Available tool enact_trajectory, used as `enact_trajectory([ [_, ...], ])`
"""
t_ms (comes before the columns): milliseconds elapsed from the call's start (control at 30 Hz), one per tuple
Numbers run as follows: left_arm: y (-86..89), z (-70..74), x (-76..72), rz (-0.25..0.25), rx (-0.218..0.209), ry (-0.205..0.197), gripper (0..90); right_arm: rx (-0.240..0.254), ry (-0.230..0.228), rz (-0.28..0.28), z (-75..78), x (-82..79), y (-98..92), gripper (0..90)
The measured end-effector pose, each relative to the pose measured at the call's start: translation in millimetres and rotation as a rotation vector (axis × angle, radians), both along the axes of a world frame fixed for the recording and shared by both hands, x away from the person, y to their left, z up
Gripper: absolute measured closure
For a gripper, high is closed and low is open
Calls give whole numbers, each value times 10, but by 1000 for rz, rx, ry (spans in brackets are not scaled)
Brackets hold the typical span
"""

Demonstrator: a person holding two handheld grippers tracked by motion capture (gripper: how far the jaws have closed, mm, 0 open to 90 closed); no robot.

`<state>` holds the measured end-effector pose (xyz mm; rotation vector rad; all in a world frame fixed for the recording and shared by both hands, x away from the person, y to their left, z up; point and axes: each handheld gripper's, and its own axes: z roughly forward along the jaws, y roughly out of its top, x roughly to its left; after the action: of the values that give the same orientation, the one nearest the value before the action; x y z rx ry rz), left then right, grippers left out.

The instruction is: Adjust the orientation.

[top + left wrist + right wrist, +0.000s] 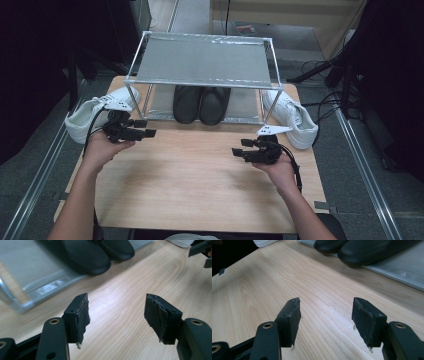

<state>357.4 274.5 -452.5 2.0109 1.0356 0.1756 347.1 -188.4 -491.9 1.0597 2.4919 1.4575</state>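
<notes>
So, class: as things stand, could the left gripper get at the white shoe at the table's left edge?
Probably yes. The left gripper is open with nothing between its fingers, and the white shoe lies just beside it, outside the metal rack, so nothing stands between them.

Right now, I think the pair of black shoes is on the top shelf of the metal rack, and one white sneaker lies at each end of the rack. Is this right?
Not quite. The black shoes stand on the bottom shelf of the metal rack, under its bare top shelf, as the high view shows. The rest holds: one white sneaker lies at the left end and another white sneaker at the right end.
</notes>
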Motion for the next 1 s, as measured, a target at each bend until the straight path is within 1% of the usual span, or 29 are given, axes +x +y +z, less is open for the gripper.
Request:
enact_trajectory([
  [67,50,0,-4,15,-1,-2,368,-2,0,0,-1,-1,3,412],
  [100,81,2,-6,20,6,-3,369,-1,1,0,-2,-1,4,412],
  [167,140,7,-12,25,6,3,369,-1,1,0,-5,0,5,412],
  [200,170,8,-17,24,0,-3,368,-2,3,0,-5,-1,6,412],
  [267,236,23,-30,27,4,-9,368,-2,1,0,-5,-1,8,412],
  [367,349,42,-51,46,7,-15,368,-3,2,2,-6,-3,9,412],
  [533,574,58,-81,83,2,-16,363,-2,0,-1,-7,-7,5,412],
  [633,699,58,-91,119,11,-14,361,-7,2,-2,-8,-13,-2,412],
  [667,738,59,-90,127,21,-11,361,-9,5,-3,-9,-14,-4,412],
  [700,775,55,-89,136,28,-16,361,-10,7,-5,-11,-17,-6,412],
  [733,814,52,-84,141,29,-15,361,-12,9,-6,-13,-20,-9,412],
  [767,853,45,-78,143,21,-11,361,-14,15,-7,-13,-26,-11,412],
  [800,903,37,-70,143,5,-5,360,-11,11,-9,-19,-34,-14,412],
  [833,931,35,-65,148,1,-5,360,-12,12,-11,-23,-48,-19,412],
  [867,968,39,-59,158,8,-3,361,-15,10,-10,-27,-53,-21,412],
  [933,1050,50,-43,188,44,-4,362,-16,13,-11,-32,-68,-29,412],
  [967,1077,52,-38,197,56,-9,363,-15,20,-18,-34,-81,-34,412],
  [1000,1116,61,-34,206,64,-7,364,-18,16,-19,-38,-84,-40,413],
])
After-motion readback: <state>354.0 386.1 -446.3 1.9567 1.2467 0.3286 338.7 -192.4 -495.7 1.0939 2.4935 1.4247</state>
